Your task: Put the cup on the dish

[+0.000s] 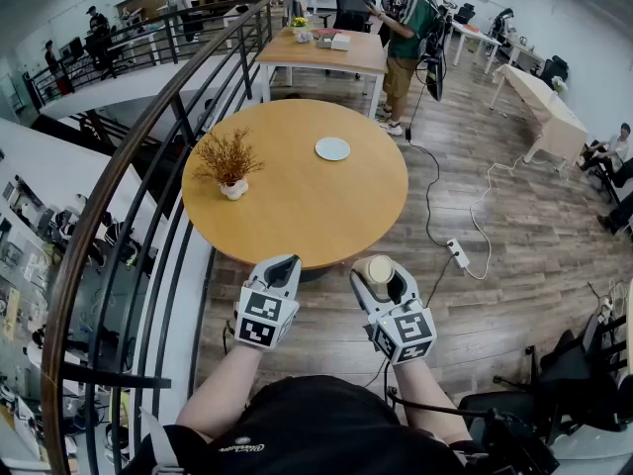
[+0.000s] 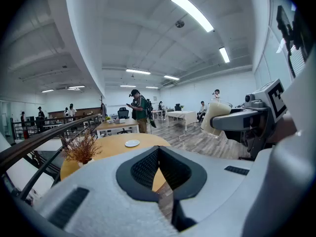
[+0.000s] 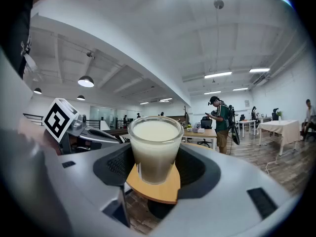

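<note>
The round wooden worktop (image 1: 297,196) lay ahead of both grippers and below them, its near edge just past their tips. The left gripper (image 1: 285,265) hung beside the right one with its jaws brought together on nothing. The right gripper (image 3: 155,157) stood wide, its jaws clasping the frosted, cream-filled tumbler cup (image 3: 155,144) by the sides. The cup was off the worktop, carried in the air short of its near edge. It stood upright, long axis vertical and mouth upward, across the level jaws. The small white round dish (image 1: 332,148) sat bare, well ahead of the right gripper and a little to its left, on the worktop's far side. So the pickup looked done. The carry across, the setting down on the dish and the release were left.
</note>
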`<state>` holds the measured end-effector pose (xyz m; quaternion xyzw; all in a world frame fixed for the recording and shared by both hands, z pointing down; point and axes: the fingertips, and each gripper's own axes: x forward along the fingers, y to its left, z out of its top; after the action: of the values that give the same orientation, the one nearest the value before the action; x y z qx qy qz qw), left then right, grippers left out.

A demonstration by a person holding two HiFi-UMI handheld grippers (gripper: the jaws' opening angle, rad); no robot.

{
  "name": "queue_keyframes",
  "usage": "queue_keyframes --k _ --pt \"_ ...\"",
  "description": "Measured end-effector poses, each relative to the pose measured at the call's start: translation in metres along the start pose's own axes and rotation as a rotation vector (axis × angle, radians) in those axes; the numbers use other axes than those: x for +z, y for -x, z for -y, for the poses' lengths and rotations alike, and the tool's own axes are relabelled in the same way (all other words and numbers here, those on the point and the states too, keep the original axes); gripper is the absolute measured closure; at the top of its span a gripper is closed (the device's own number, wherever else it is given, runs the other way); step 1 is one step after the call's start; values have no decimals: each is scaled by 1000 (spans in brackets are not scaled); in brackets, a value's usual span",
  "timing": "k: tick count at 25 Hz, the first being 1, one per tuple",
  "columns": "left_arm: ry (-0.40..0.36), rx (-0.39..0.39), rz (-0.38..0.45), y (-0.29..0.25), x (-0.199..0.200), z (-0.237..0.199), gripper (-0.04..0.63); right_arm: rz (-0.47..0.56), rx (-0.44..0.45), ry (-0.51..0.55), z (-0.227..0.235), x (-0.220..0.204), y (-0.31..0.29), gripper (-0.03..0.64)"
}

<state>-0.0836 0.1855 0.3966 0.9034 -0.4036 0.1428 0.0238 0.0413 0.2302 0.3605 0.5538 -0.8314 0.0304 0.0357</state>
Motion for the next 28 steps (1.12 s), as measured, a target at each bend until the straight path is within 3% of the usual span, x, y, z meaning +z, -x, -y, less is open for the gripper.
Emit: queue_keyframes --k 12,28 --pt "-12 1 2 -9 7 16 588 -3 48 -58 10 -7 6 362" --pt "-5 26 -5 -35 9 70 588 0 103 -37 45 -19 33 362"
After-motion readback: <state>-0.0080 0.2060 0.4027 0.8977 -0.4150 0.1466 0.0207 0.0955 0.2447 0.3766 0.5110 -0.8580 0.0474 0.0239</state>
